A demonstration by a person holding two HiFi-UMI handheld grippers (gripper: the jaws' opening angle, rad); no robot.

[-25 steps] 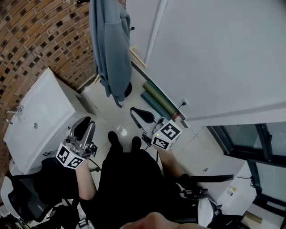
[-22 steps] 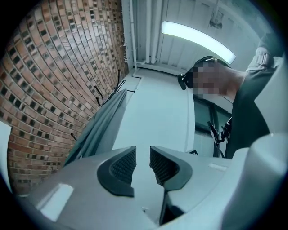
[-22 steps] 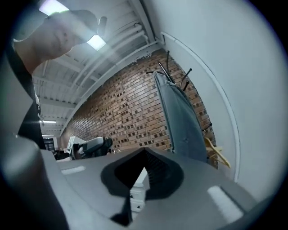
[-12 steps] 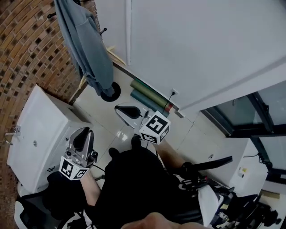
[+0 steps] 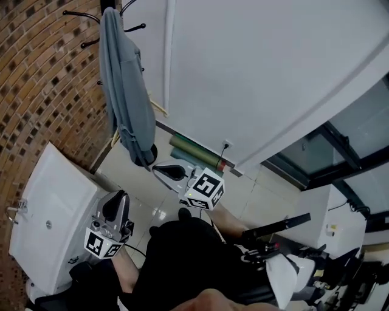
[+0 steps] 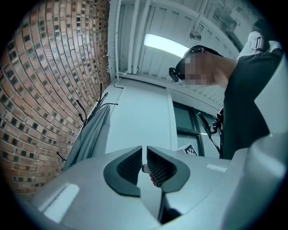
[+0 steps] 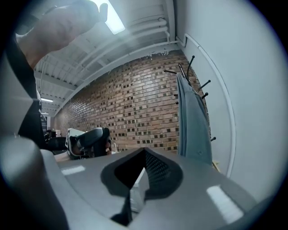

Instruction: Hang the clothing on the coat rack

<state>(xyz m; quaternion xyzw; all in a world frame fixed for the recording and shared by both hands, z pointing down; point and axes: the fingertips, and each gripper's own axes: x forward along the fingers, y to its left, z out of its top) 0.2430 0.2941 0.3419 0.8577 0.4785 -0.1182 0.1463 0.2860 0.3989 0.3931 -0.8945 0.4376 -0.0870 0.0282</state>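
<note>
Most likely to go wrong right at the left claw (image 5: 119, 198) and the right claw (image 5: 161, 170): both empty and held well apart from the rack, so probably too far off to catch anything that slips. Further out, perhaps a slide of the long grey-blue fabric garment (image 5: 124, 103) off the thin black metal coat rack (image 5: 82, 13). Draped, it seems, over the topmost hooks only, with most of the weight in one long fall toward the rack's foot. Hard to tell which hook bears the load. Also to be feared on any reach back in: a snag on the low hem, enough perhaps to rock so slender a stand.

Left claw: closed to a hairline slit, nothing pinched between the ribbed pads, touching nothing. Right claw: pressed fully together, likewise empty, aimed across toward the garment.

Beyond both, the garment: hanging from the top of the coat rack almost down to its base, in the corner between the brown brick wall (image 5: 42, 73) and the white wall (image 5: 255, 73). Judged from that, apparently already hung. Near the rack's foot on the pale tiled floor (image 5: 137, 177), rolled green mats (image 5: 197, 147) along the white wall's lower edge. At the floor's left edge, a white cabinet (image 5: 55, 200).
</note>
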